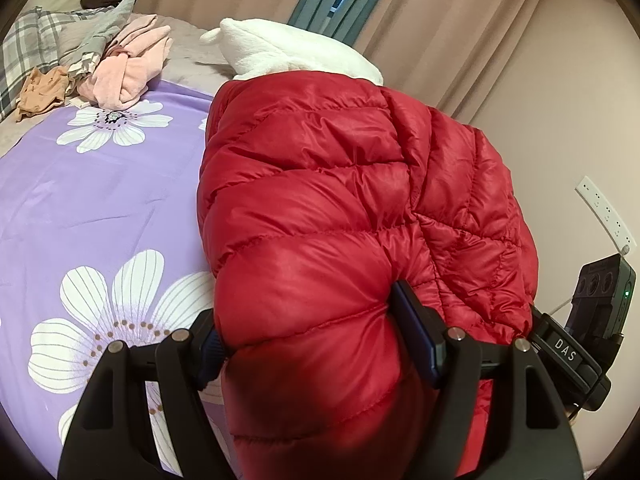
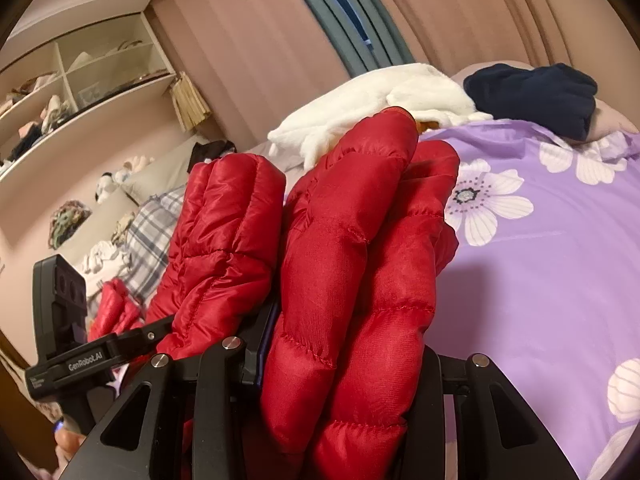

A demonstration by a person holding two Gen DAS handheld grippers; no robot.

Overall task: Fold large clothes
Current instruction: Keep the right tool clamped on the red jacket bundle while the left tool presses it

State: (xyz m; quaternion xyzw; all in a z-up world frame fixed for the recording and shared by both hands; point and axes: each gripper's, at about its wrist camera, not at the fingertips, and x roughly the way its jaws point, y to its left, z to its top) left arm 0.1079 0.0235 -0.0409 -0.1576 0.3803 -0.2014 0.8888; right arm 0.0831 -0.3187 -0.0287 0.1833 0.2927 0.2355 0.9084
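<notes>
Jacket: the red puffer jacket (image 1: 344,200) lies bunched on the purple floral bedsheet (image 1: 100,200), gripped at both ends.
Left gripper (image 1: 308,344): jaws set wide, clamped on a thick padded fold.
Right gripper (image 2: 344,376): jaws narrower, pinching bundled red folds.
Beyond: a white fleece garment (image 1: 280,48) touches the jacket's far edge; a pink garment (image 1: 128,64) lies well apart.

A home bedroom is shown: a bed (image 1: 100,200) is covered by a purple flowered sheet, loose clothes (image 1: 120,64) are heaped at ten o'clock, pink curtains (image 1: 440,20) are hung behind, and open shelves (image 2: 80,80) are filled.
</notes>
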